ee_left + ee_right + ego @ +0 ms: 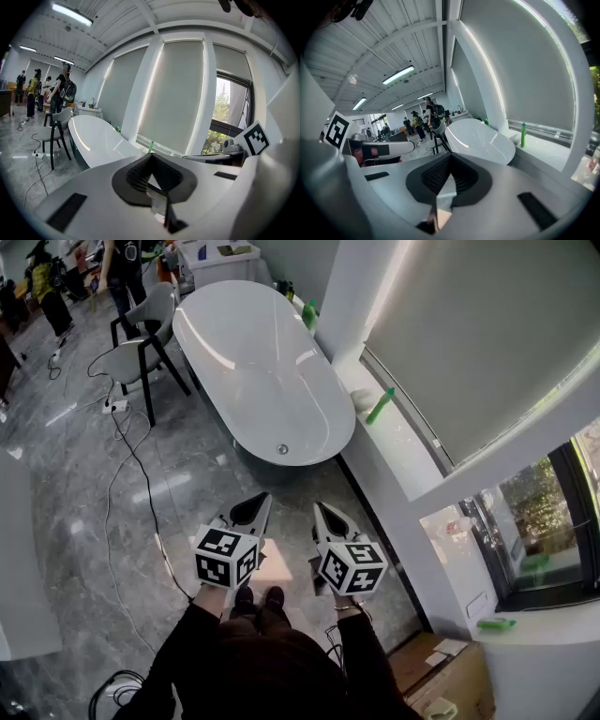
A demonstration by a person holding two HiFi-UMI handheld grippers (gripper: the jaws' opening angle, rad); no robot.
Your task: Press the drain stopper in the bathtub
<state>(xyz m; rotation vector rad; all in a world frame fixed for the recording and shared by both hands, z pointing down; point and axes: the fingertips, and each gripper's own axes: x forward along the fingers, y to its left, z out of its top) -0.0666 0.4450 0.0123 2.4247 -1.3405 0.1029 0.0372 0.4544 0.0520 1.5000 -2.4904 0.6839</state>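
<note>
Clenched on nothing, left gripper [260, 505] and right gripper [321, 513] alike, well short of the drain stopper [282, 449] at the near end of the bathtub [246, 352]. Liable to skid off it on the slick curve if pressed off-centre. Too small to tell whether up or down.

Bright daylight, glare on bathtub [246, 360], fisheye warp in gripper views.
</note>
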